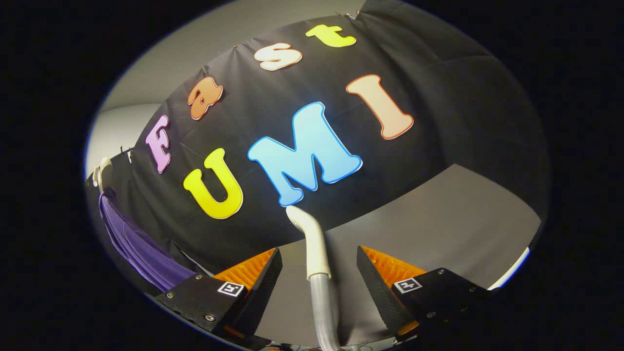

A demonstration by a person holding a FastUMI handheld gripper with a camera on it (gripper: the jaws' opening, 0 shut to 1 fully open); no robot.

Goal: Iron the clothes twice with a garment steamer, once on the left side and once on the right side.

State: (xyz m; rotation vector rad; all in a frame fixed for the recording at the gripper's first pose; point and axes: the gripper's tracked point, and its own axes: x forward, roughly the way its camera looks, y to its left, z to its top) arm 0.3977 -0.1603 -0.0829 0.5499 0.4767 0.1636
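Note:
A white steamer wand [312,243] with a grey hose [324,307] runs lengthwise between my fingers, its curved tip pointing at the booth's black wall. My gripper [319,252] is open, and a gap shows on each side of the wand, so neither finger presses on it. A purple garment [139,246] hangs on a white hanger [101,171] far off beyond the left finger, against the wall's edge; its lower part is hidden behind that finger.
A grey surface [448,219] spreads beyond the fingers up to the black cloth wall [438,112]. A pale wall [122,126] shows above the hanger.

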